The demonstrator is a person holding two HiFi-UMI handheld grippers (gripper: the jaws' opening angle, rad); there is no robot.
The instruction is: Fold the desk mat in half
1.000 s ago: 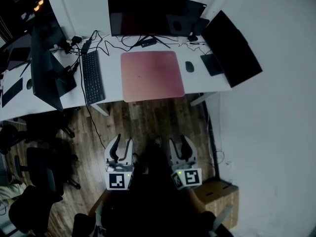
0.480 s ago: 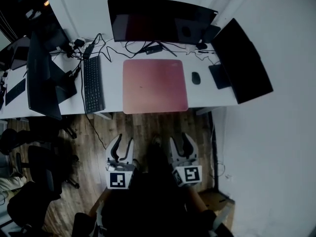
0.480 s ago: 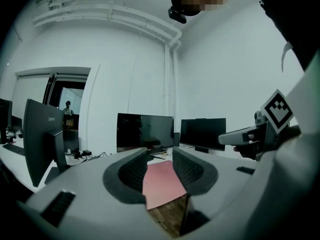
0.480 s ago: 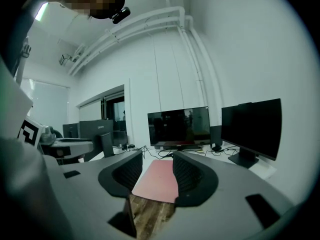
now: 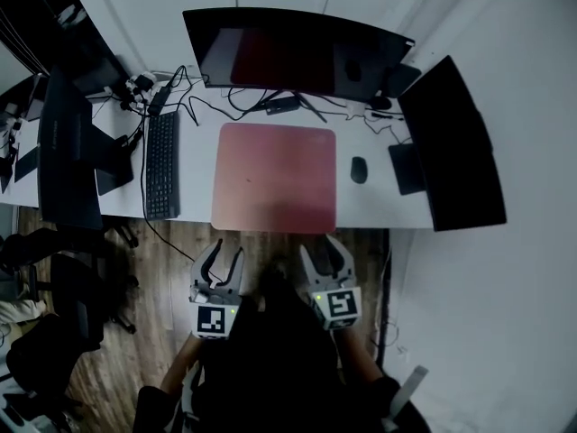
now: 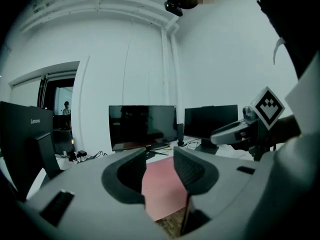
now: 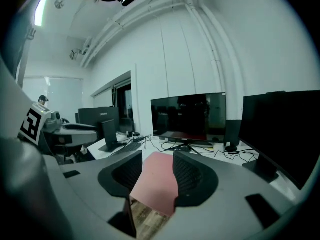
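The pink desk mat (image 5: 275, 177) lies flat and unfolded on the white desk (image 5: 194, 207), in front of the middle monitor. My left gripper (image 5: 224, 258) hovers over the wooden floor just short of the mat's near left corner. Its jaws have just been opening and nothing is between them. My right gripper (image 5: 325, 253) is open and empty by the mat's near right corner. In the left gripper view the mat (image 6: 162, 189) shows through the gap of the left gripper (image 6: 159, 171). The right gripper view likewise shows the mat (image 7: 156, 184) beyond the right gripper (image 7: 157, 171).
A black keyboard (image 5: 162, 163) lies left of the mat and a mouse (image 5: 359, 170) lies right of it. A wide monitor (image 5: 293, 54) stands behind the mat, with another monitor (image 5: 455, 152) at the right and one (image 5: 63, 165) at the left. Cables run along the desk's back. Office chairs (image 5: 54, 332) stand at the left.
The desk has come closer in the head view. Both grippers have moved forward, from well back over the floor to just short of the mat's near edge.
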